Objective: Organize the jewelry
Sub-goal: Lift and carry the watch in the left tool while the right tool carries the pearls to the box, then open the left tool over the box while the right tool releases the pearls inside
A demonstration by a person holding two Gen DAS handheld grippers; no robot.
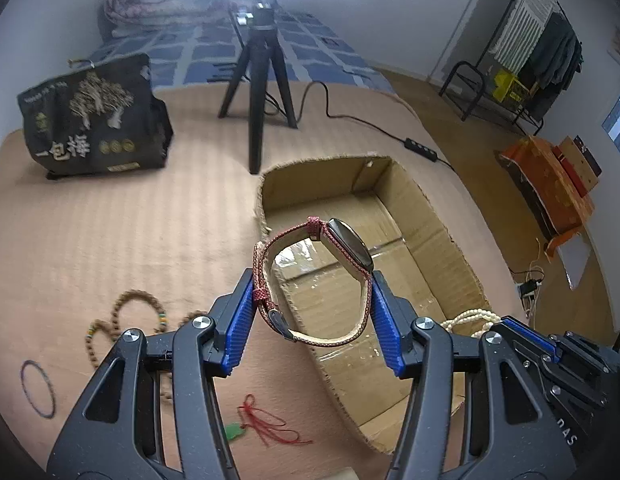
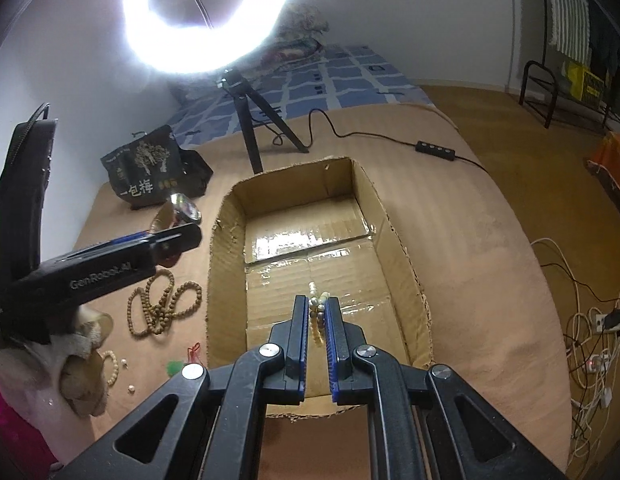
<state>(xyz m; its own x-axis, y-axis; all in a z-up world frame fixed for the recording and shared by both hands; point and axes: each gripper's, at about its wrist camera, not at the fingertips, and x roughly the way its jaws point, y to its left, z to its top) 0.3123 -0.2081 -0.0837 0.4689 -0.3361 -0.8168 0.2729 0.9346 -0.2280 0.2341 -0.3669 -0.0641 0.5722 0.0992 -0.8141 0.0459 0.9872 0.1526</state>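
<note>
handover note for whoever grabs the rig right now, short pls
Left hand-held gripper: holding the red-strap watch by its band, above the near-left edge of the cardboard box.
Right hand-held gripper: shut on the cream bead strand, held over the box.
Done: nothing visible lying in the box yet.
Left: release both into the box, then collect the brown bead strands, thin dark ring, red cord with green pendant and a few loose beads from the tan blanket.

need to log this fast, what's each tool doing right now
Left tool: closed on the watch, held above the box.
Right tool: closed on a pale bead string, over the box.
</note>
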